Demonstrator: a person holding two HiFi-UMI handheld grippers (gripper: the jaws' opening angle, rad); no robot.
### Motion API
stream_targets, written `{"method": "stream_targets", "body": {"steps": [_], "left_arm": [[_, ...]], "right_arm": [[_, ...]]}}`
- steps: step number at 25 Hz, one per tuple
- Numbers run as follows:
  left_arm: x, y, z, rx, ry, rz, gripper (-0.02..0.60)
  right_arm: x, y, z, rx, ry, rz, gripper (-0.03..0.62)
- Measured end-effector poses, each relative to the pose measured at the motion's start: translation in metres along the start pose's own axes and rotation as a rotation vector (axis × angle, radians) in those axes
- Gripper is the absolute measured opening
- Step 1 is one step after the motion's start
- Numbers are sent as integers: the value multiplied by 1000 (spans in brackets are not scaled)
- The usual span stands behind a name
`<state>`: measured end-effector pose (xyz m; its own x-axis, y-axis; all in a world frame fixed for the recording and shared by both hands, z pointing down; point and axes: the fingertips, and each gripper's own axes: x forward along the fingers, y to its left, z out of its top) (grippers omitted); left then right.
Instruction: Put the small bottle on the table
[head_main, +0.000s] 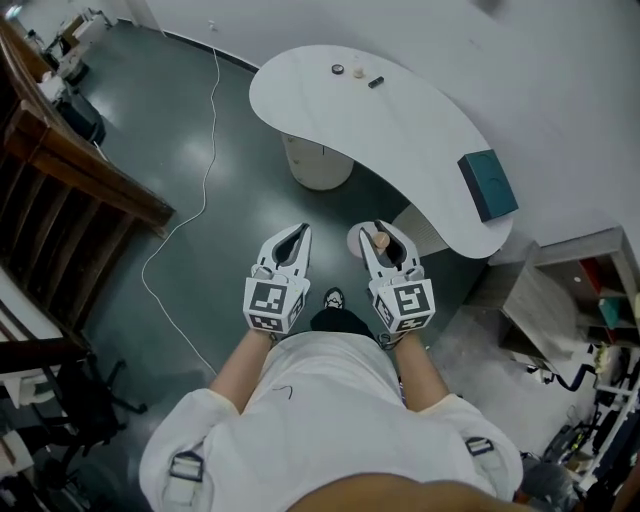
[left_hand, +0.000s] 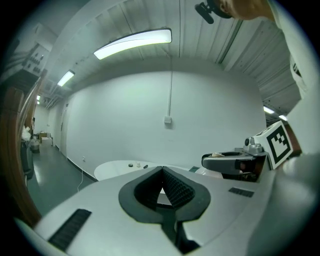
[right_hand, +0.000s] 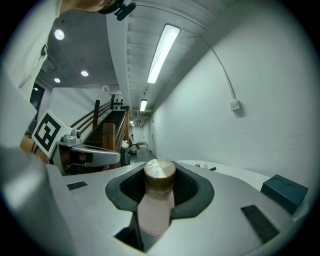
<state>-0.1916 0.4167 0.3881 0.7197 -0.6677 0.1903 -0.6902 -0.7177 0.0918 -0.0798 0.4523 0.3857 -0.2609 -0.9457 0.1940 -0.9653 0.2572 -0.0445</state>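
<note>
Pointing toward table (head_main: 400, 120): right tool (right_hand: 159, 172) gripping small bottle (right_hand: 157, 195), left tool (left_hand: 161, 174) closed.

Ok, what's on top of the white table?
On the table: a teal box near its edge and three small items at the far end, too small to identify. Anything under the box is hidden. The small bottle isn't there yet.

text: none readable | labels, brands, numbers: none readable (nothing legible in any view)
</note>
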Motion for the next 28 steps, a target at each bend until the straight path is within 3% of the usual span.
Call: {"method": "stream_targets", "body": {"steps": [12,19,23,28], "left_arm": [[96,37,-2,-48,44,31,12],[151,96,0,-45,43,20,12],[194,142,8,-53,40,-31,12],[252,179,18,-31,60,-158,12]], "right_arm": [[79,-76,0,7,46,18,114],[136,-95,3,7,73,-15,114],[179,-106,14,-2,87,-68,114],[235,-123,29,4,100,-141,114]]}}
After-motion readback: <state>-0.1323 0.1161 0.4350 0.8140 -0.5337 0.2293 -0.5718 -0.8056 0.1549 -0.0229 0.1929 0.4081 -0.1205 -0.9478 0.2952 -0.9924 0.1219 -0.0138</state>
